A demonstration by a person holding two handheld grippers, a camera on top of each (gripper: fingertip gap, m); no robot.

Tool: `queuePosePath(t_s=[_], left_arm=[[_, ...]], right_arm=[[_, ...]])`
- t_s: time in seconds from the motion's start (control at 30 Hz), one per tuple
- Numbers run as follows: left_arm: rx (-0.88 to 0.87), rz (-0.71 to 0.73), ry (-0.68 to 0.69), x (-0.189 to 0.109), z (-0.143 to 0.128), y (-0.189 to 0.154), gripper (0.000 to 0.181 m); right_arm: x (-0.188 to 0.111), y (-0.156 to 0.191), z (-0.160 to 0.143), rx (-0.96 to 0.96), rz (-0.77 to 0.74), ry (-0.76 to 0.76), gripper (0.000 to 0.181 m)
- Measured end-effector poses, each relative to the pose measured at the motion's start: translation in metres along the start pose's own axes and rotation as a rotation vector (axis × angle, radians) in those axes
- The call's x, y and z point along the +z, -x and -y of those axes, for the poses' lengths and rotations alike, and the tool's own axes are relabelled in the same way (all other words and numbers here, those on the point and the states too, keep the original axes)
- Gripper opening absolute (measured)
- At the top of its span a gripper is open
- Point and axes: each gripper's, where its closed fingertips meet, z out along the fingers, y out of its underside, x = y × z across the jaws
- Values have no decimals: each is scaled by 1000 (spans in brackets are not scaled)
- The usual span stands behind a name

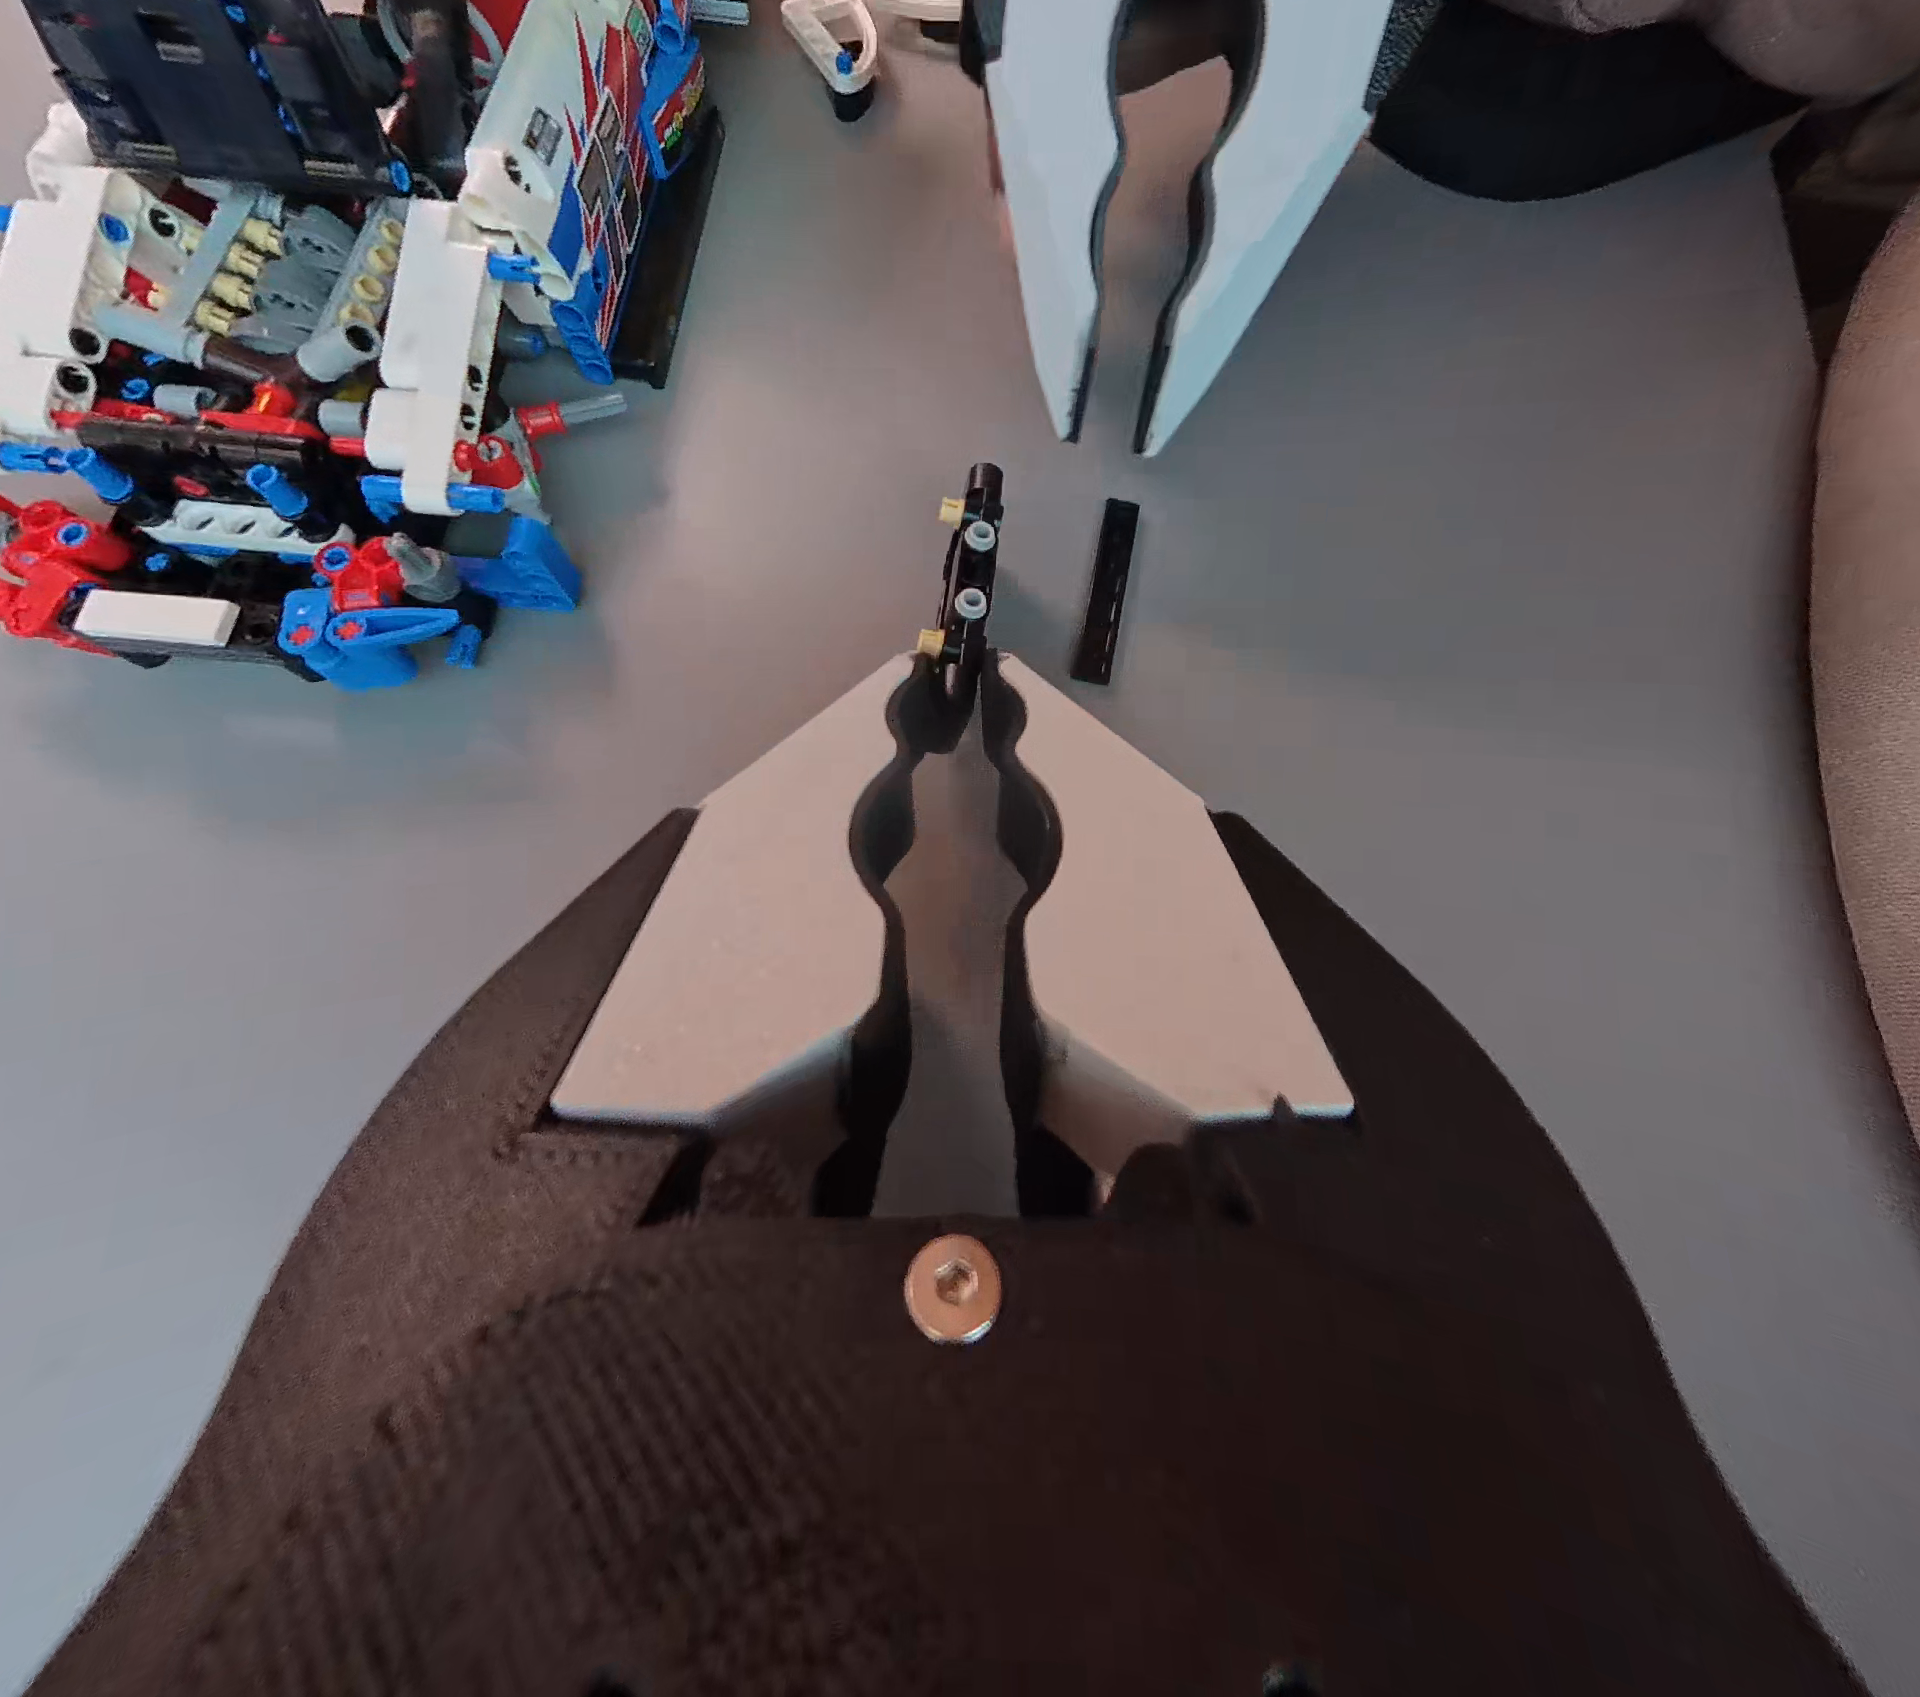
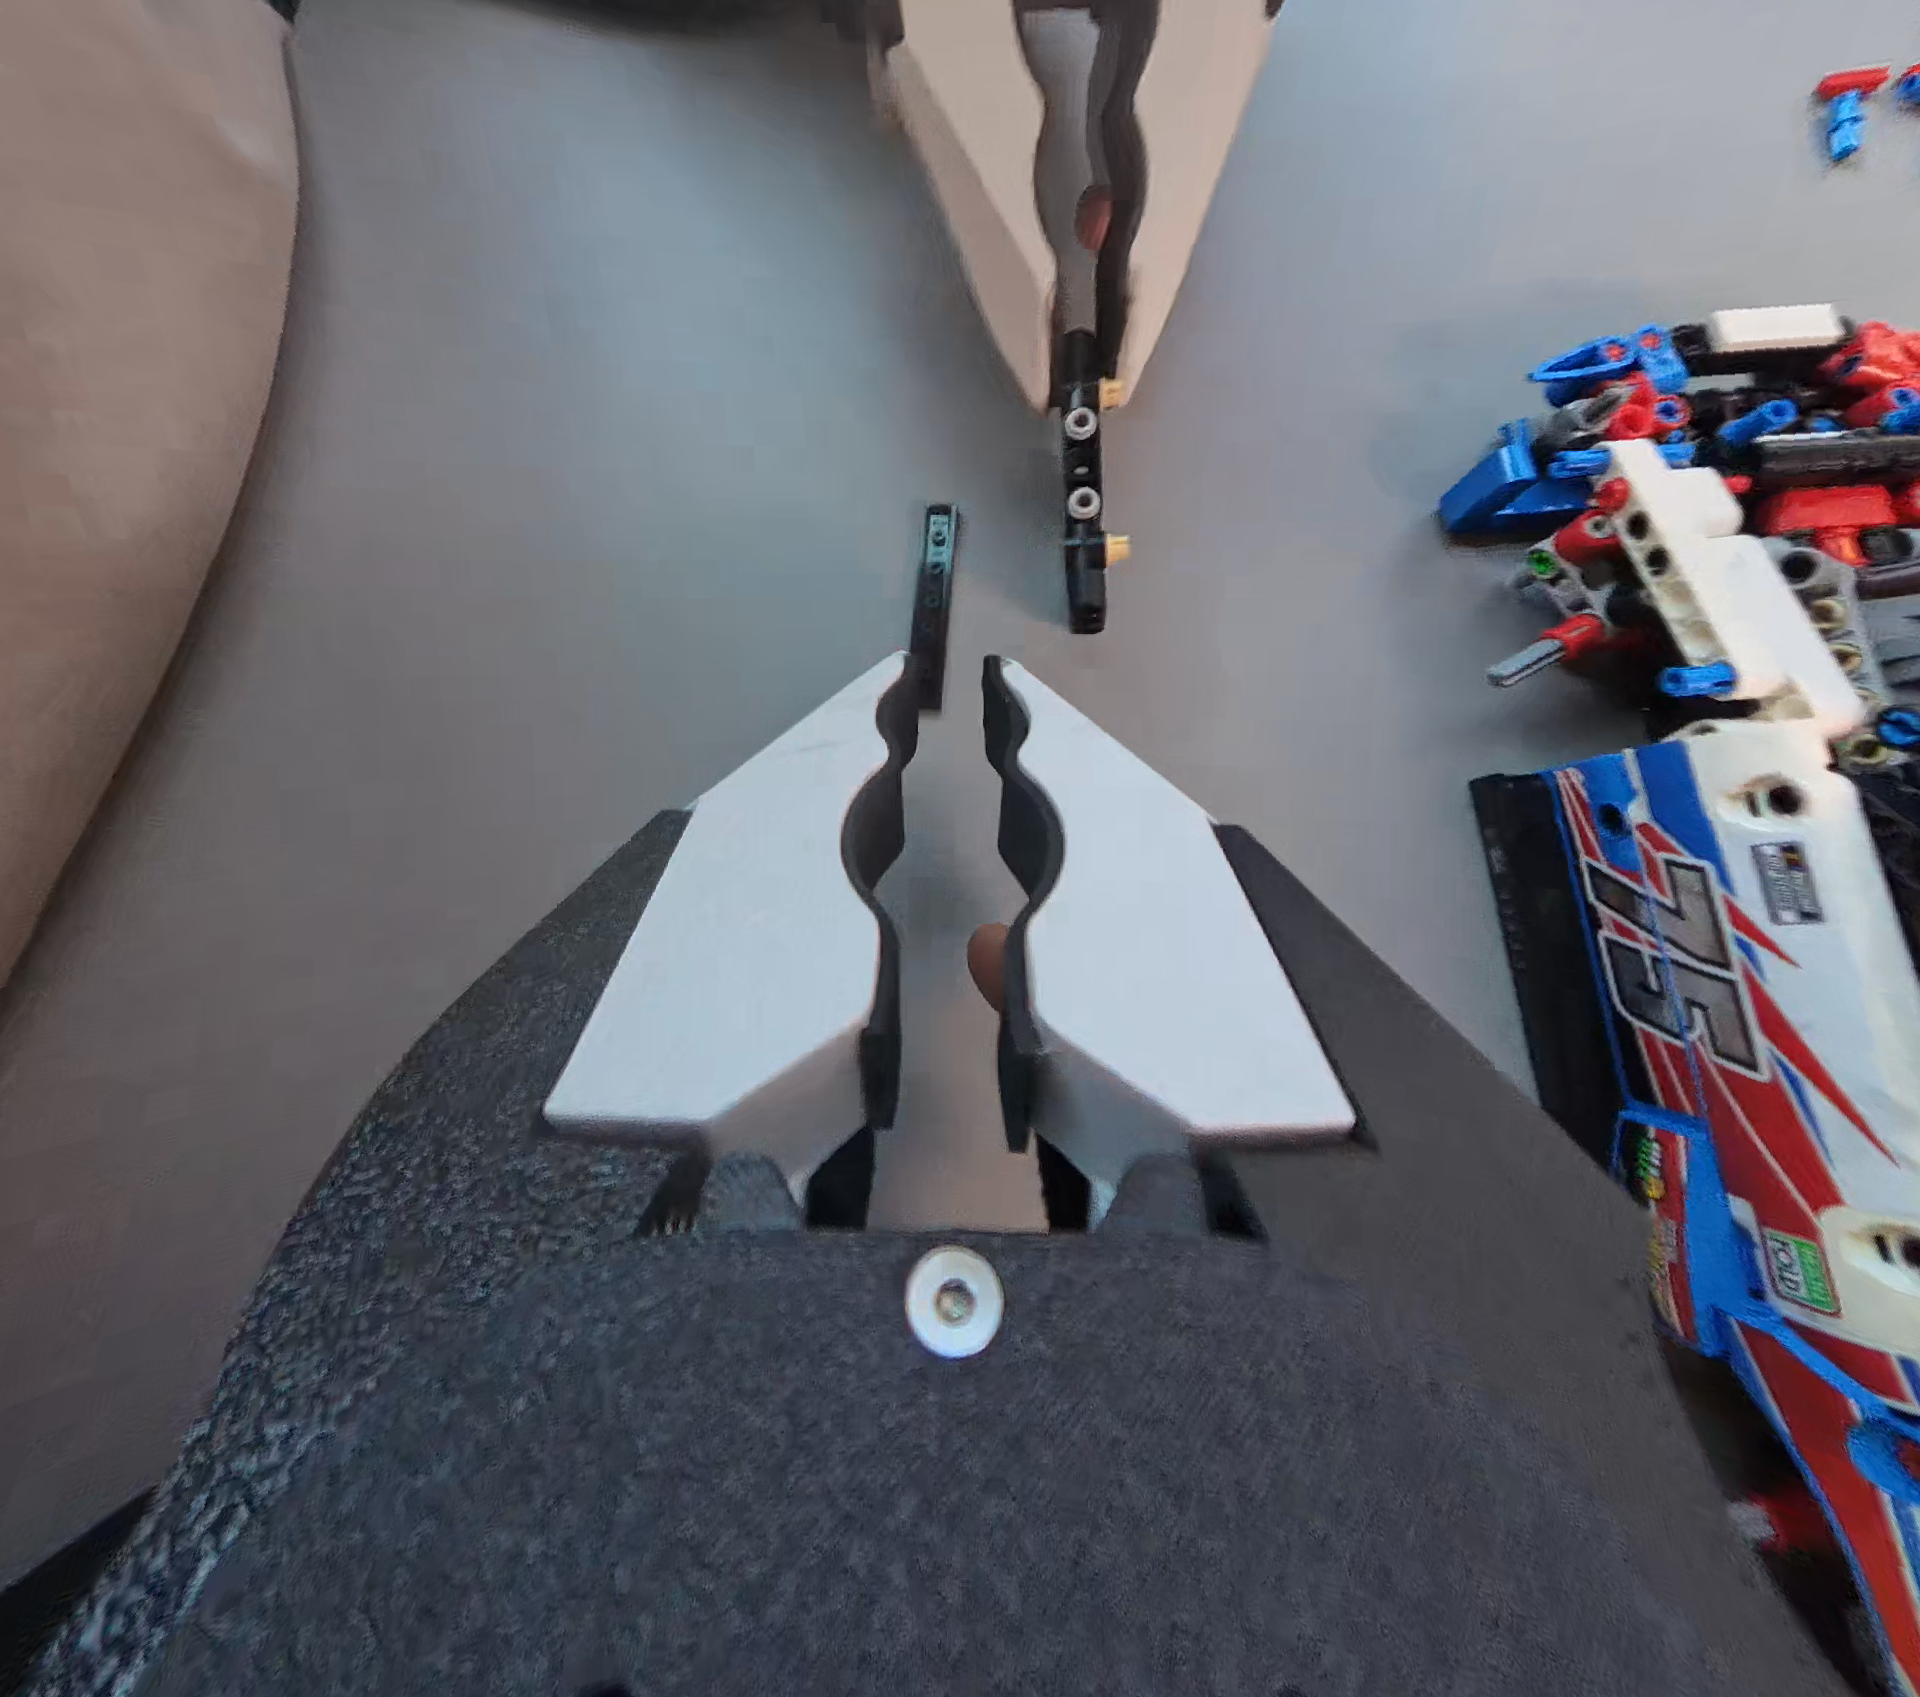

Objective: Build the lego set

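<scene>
My left gripper [image 1: 951,673] is shut on the near end of a black pin-studded beam [image 1: 971,577], which carries grey and tan pins and points forward just above the grey table. The same beam [image 2: 1086,504] shows in the right wrist view, held by the left gripper [image 2: 1086,390]. A thin black flat beam [image 1: 1107,593] lies on the table just right of it. My right gripper [image 2: 951,673] is open by a narrow gap and empty, with its tips at the near end of the flat beam [image 2: 935,598]. It shows opposite in the left wrist view [image 1: 1107,442].
The partly built red, white and blue lego car [image 1: 312,245] stands at the left, and it is at the right in the right wrist view [image 2: 1714,920]. Two small white parts [image 1: 831,37] lie behind it. Loose blue and red bits [image 2: 1849,109] lie far right. A beige sleeve [image 1: 1870,608] borders the table. About 6 centimetres separates my left fingertips from my right.
</scene>
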Motion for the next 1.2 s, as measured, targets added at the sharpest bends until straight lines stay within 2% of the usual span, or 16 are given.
queuePosePath(t_s=[0.13,0.4,0.57,0.67,0.8,0.9,0.97,1.07,1.2], left_arm=[[6,0,25,4,-4,-1,7],[37,19,58,7,-11,0,11],[34,36,58,2,-11,4,17],[52,68,33,-14,-5,13,25],[118,-70,-192,-41,32,-16,23],[251,-74,-185,-33,35,-35,29],[284,-98,-186,-27,35,-45,24],[284,-101,-213,-26,39,-46,5],[210,-133,-197,-27,37,-43,4]], right_arm=[[12,8,-16,-40,-6,153,9],[18,7,-11,-25,5,177,5],[12,11,-2,56,75,63,4],[2,10,9,126,115,-37,4],[-12,11,25,246,227,-191,4],[-16,19,37,326,364,-273,4],[-16,22,42,363,421,-305,4],[-14,27,43,368,464,-307,4],[-14,22,44,385,444,-332,4]])
